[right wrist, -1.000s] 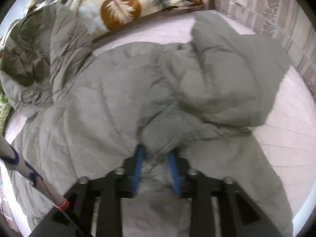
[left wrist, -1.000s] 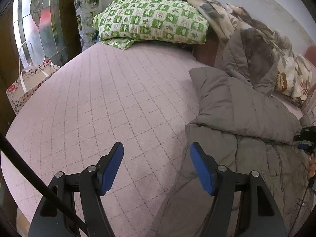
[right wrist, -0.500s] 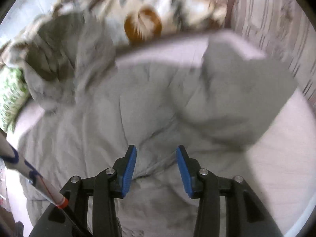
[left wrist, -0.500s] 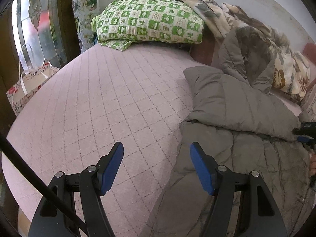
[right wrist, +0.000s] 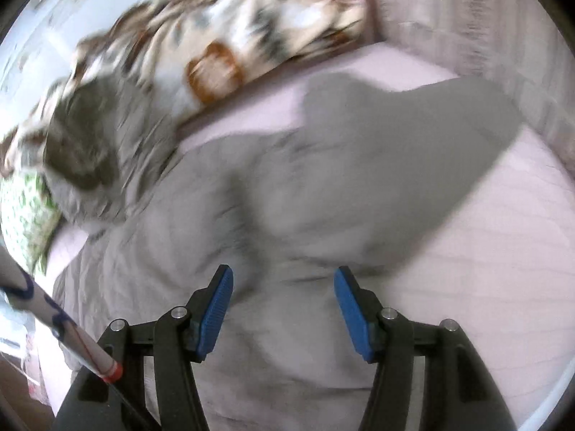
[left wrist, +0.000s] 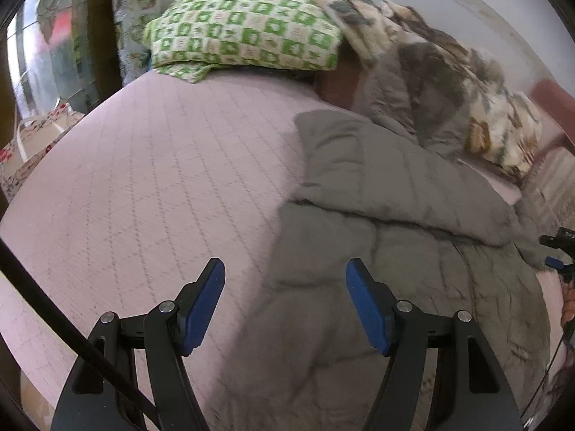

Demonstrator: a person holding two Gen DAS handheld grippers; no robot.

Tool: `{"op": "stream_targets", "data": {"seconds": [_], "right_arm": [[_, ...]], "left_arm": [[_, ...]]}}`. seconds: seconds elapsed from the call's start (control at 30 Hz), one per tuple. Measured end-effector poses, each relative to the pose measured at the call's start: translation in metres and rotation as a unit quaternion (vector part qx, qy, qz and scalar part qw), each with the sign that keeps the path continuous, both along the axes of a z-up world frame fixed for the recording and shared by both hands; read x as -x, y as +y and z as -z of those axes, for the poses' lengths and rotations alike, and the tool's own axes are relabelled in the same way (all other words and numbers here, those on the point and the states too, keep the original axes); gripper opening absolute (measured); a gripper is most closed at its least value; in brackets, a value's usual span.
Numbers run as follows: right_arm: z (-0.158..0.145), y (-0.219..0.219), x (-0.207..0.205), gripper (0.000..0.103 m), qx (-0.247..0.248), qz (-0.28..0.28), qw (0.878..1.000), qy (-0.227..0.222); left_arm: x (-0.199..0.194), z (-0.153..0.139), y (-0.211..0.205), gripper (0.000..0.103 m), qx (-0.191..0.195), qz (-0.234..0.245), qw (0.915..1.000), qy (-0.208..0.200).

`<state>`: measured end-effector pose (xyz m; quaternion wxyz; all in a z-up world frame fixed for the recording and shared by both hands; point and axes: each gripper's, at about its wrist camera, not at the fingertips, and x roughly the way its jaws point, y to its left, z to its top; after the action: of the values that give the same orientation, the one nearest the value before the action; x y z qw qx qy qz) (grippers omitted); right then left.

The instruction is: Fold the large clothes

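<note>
A large grey padded jacket (left wrist: 388,237) lies spread on the pink quilted bed (left wrist: 151,186), its hood (right wrist: 86,151) toward the pillows. One sleeve is folded across the body (left wrist: 395,176). My left gripper (left wrist: 285,287) hovers open above the jacket's left edge, nothing between its blue pads. In the right wrist view the jacket (right wrist: 287,197) fills the middle, blurred. My right gripper (right wrist: 284,294) hangs above its lower part with jaws opening and no cloth between the pads. Its tip (left wrist: 555,251) shows at the far right of the left wrist view.
A green checked pillow (left wrist: 244,32) and a leaf-print blanket (left wrist: 488,115) lie at the head of the bed. A flowered bag (left wrist: 32,151) stands beside the bed on the left. A striped bed surround (right wrist: 485,36) runs along the right side.
My right gripper let go of the jacket fold it pinched, opened and drew back and up. The left gripper drifted slightly rightward over the jacket's edge, still open.
</note>
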<state>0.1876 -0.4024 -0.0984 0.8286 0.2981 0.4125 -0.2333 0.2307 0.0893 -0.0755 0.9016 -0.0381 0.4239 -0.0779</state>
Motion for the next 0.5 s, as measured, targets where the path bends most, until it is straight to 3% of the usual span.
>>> {"op": "stream_targets", "data": {"seconds": [0.13, 0.3, 0.5], "right_arm": [[0.009, -0.07, 0.063, 0.061, 0.013, 0.077, 0.997, 0.018], [0.04, -0.148, 0.121, 0.043, -0.048, 0.169, 0.984, -0.005], [0.066, -0.205, 0.131, 0.043, -0.12, 0.209, 0.968, -0.063]], "left_arm": [[0.018, 0.006, -0.028, 0.069, -0.031, 0.034, 0.9989, -0.005], [0.028, 0.017, -0.055, 0.069, -0.054, 0.061, 0.9966, -0.016], [0.015, 0.031, -0.062, 0.069, -0.03, 0.056, 0.998, 0.001]]}}
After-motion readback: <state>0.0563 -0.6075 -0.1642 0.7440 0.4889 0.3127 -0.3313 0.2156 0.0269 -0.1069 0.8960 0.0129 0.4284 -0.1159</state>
